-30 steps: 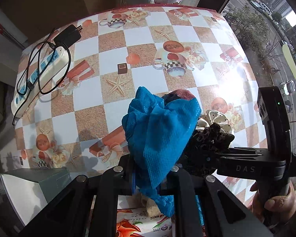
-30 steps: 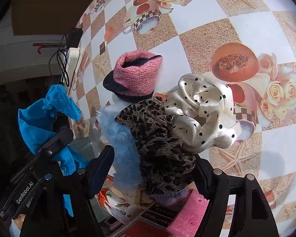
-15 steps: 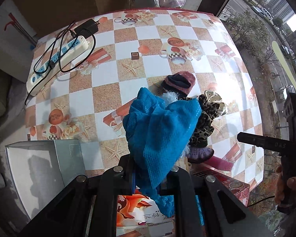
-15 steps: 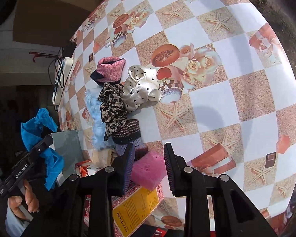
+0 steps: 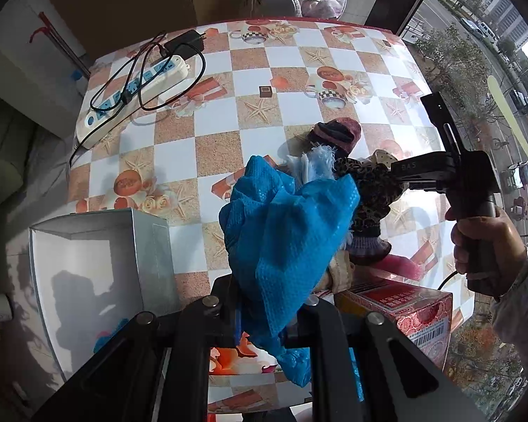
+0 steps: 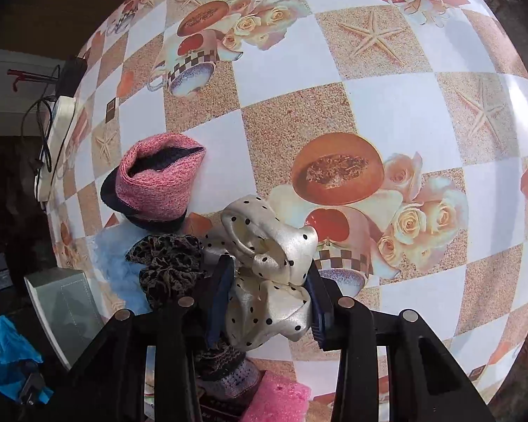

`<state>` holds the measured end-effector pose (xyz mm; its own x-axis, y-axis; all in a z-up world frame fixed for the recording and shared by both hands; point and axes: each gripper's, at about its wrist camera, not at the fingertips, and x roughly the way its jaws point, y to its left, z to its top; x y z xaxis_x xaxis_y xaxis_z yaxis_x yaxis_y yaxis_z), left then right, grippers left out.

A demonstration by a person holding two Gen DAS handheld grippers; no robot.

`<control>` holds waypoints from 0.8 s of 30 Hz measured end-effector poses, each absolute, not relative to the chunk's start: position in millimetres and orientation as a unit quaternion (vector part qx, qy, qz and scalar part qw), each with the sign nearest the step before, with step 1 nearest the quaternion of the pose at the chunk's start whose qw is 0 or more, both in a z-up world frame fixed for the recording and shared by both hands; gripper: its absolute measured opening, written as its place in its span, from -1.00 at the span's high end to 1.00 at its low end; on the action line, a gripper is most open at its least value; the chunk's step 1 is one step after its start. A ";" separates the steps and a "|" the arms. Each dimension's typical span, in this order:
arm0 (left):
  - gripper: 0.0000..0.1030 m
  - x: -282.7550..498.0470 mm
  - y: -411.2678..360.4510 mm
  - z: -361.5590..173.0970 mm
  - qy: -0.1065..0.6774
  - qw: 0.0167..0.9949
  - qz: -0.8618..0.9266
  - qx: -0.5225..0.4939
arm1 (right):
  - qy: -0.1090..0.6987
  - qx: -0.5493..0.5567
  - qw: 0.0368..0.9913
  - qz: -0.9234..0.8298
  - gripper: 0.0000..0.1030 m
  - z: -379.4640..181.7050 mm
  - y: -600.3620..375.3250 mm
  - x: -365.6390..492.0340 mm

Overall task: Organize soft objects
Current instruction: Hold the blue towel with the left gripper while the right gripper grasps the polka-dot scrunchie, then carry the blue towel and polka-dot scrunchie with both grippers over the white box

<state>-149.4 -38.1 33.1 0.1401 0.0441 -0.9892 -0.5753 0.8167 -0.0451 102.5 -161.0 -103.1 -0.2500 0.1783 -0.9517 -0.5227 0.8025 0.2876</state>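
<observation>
My left gripper (image 5: 271,313) is shut on a blue mesh cloth (image 5: 285,232) and holds it above the table, beside an open grey box (image 5: 88,274). My right gripper (image 6: 269,281) has its jaws around a cream polka-dot scrunchie (image 6: 271,267) that lies on the checked tablecloth (image 6: 387,98); the pads touch its sides. Left of it lie a leopard-print scrunchie (image 6: 169,263), a pale blue fluffy piece (image 6: 116,267) and a pink knit hat (image 6: 158,186). The same pile shows in the left wrist view, with the hat (image 5: 334,133) behind the cloth.
A white power strip (image 5: 133,95) with black cables lies at the table's far left. A red printed carton (image 5: 404,313) and a pink sponge (image 5: 401,267) sit near the front edge. The grey box also shows in the right wrist view (image 6: 63,309). A window is at the right.
My right gripper has come back down from the table's edge onto the pile and closed around the polka-dot scrunchie. My left gripper has lifted back with the blue cloth, nearer the grey box.
</observation>
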 end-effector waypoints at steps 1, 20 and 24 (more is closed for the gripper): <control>0.70 -149.8 -38.6 33.6 0.620 0.725 0.213 -0.213 | 0.739 -0.108 0.597 0.292 0.60 -102.7 -165.4 100.6; 0.70 -157.1 -87.0 59.7 0.611 0.770 0.132 -0.131 | 0.632 0.003 0.714 0.302 0.60 55.4 -290.2 15.9; 0.70 -182.5 -88.5 64.9 0.612 0.772 0.124 -0.118 | 0.625 -0.010 0.717 0.309 0.60 74.3 -292.9 -24.2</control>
